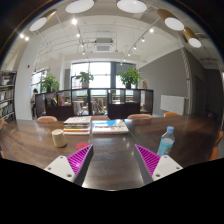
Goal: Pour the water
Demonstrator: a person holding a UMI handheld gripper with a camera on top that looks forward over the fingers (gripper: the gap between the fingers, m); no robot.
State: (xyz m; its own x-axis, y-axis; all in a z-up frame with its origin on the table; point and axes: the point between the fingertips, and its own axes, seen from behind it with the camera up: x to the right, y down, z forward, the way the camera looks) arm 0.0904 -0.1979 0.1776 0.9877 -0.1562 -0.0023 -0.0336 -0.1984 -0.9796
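My gripper (113, 158) is open, its two magenta-padded fingers (79, 158) spread wide above a dark wooden table (112, 150). Nothing is between them. A clear plastic water bottle with a blue cap and label (166, 141) stands on the table just beyond and outside the right finger. A pale pink cup (59, 138) stands on the table beyond the left finger.
Stacks of books (78, 125) and a flat book (110, 126) lie at the table's far side. Chair backs (47, 119) line the far edge. Beyond are a bookshelf (6, 98), potted plants (129, 76) and large windows.
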